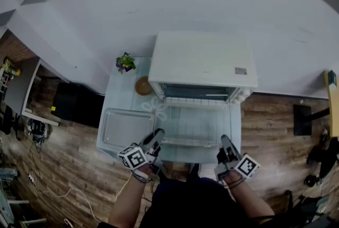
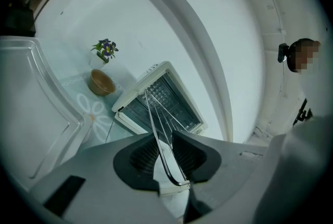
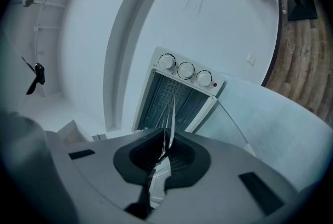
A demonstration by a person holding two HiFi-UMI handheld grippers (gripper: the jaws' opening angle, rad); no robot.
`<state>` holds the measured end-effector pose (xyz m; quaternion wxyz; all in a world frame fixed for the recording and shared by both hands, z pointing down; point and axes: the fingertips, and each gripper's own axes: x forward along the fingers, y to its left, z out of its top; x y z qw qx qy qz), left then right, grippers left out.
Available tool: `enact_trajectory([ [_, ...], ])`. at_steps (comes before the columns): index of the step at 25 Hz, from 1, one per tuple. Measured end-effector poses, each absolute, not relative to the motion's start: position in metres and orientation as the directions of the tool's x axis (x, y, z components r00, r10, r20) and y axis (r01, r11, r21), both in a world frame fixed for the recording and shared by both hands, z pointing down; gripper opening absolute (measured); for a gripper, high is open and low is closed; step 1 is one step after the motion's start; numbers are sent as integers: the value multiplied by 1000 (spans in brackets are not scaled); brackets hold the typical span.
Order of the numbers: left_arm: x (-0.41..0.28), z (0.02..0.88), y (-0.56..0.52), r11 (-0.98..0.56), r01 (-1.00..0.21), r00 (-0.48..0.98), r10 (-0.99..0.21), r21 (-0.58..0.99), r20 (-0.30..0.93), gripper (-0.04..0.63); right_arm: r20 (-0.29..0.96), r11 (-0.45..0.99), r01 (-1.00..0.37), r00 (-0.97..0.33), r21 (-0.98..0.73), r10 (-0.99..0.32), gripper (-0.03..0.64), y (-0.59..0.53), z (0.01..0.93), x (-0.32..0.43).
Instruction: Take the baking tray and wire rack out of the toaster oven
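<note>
The white toaster oven (image 1: 201, 57) stands on a pale blue table (image 1: 117, 95) with its door folded down. The wire rack (image 1: 195, 125) is drawn out over the door, its far end at the oven mouth. My left gripper (image 1: 158, 134) is shut on the rack's near left corner, my right gripper (image 1: 225, 141) on its near right corner. In the left gripper view the rack's wires (image 2: 155, 123) run from the left gripper (image 2: 162, 139) to the oven (image 2: 162, 97). The right gripper view shows the right gripper (image 3: 167, 140) pinching a thin wire of the rack (image 3: 171, 107). The baking tray (image 1: 124, 127) lies left of the oven.
A brown bowl (image 1: 143, 85) and a small potted plant (image 1: 125, 62) stand at the table's back left, near the white wall. The oven's three knobs (image 3: 186, 70) face me. Wood floor surrounds the table, with cables at the left.
</note>
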<state>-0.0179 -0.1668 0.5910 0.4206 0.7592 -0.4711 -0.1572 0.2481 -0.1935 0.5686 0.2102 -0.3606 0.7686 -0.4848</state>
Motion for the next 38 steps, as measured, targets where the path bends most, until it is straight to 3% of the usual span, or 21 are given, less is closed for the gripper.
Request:
enact_trajectory([
  [18, -166, 590, -65, -15, -651, 234, -955, 759, 181, 81, 26, 349, -242, -852, -905, -523, 17, -159, 572, 83],
  [29, -304, 622, -4, 51, -629, 207, -951, 776, 231, 86, 86, 331, -262, -882, -907, -464, 18, -106, 587, -60],
  [38, -373, 667, 5, 104, -631, 250, -911, 769, 329, 94, 114, 308, -276, -883, -911, -455, 20, -91, 620, -135],
])
